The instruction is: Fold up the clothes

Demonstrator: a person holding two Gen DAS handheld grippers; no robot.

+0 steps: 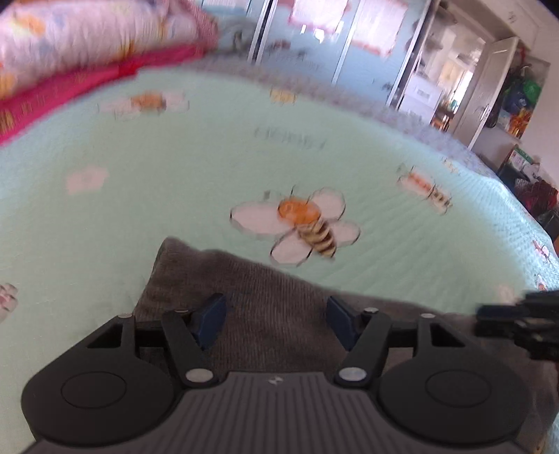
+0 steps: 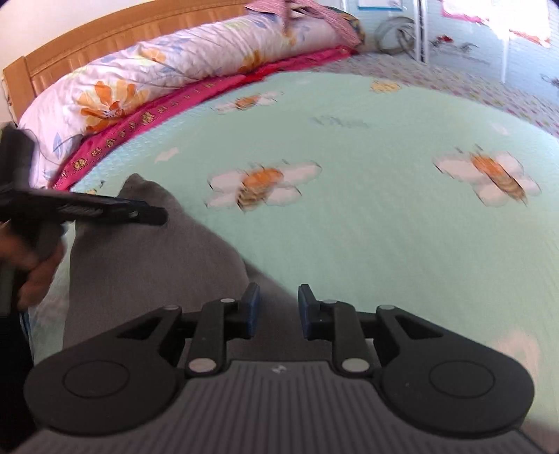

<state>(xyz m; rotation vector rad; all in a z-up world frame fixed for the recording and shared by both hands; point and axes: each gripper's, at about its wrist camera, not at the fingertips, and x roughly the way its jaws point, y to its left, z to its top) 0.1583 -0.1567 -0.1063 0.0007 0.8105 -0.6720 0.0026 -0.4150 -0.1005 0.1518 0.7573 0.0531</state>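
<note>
The left gripper [image 1: 276, 319] hangs wide open over the grey cloth [image 1: 265, 300] at the bottom of the frame, on the green bee blanket [image 1: 174, 209]. The right gripper [image 2: 278, 310] is partly open and holds nothing. Only its view shows the hand [image 2: 33, 269] at the left edge.

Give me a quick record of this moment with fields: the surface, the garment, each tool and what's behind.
surface: mint green bedspread printed with bees
garment: grey knit garment lying on the bedspread, near edge
left tool: left tool open, jaws apart over the garment, holding nothing
right tool: right tool open, over the garment's edge, holding nothing
behind: floral pillow on a pink sheet, wooden headboard
image quality: motion blur in both views
</note>
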